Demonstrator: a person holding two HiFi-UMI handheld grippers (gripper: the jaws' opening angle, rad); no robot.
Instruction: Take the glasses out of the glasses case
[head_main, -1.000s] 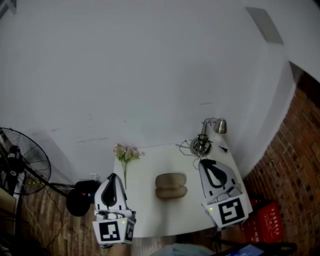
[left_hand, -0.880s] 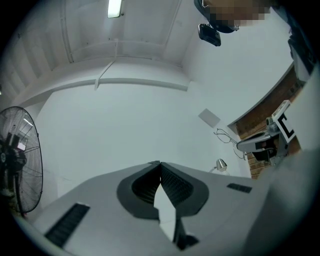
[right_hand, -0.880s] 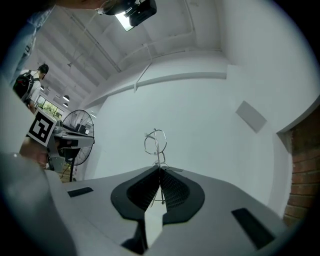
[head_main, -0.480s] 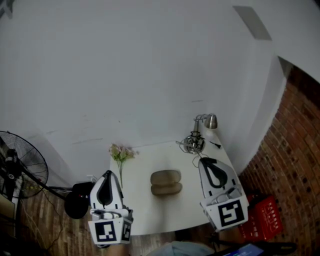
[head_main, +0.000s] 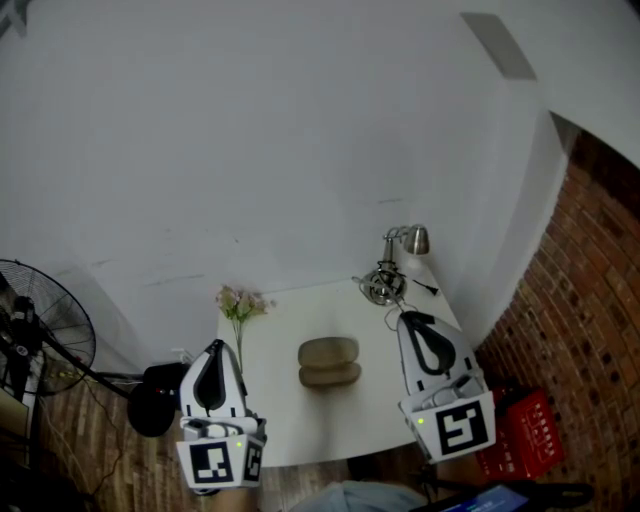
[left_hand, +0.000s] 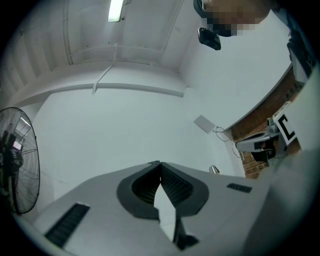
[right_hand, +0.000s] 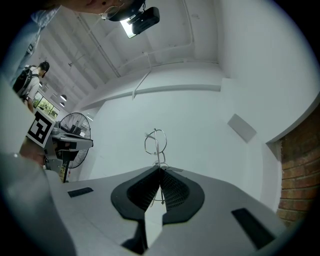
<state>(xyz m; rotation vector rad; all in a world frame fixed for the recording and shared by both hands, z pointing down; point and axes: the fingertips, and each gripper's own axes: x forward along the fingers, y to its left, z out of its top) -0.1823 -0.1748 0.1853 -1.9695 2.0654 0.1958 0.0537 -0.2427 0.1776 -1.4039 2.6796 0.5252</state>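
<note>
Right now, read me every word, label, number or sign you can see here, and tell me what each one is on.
No words, numbers or brand names can be read anywhere.
Left gripper: a black-and-white square marker on its cube, a pattern, not letters.
Right gripper: the same kind of marker on its cube.

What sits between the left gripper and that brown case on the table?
The flower sprig: in the head view its thin stem runs by the tabletop's left edge, crossing the line from the left gripper to the case. Beyond it, only bare surface. The right gripper pinches wire glasses.
</note>
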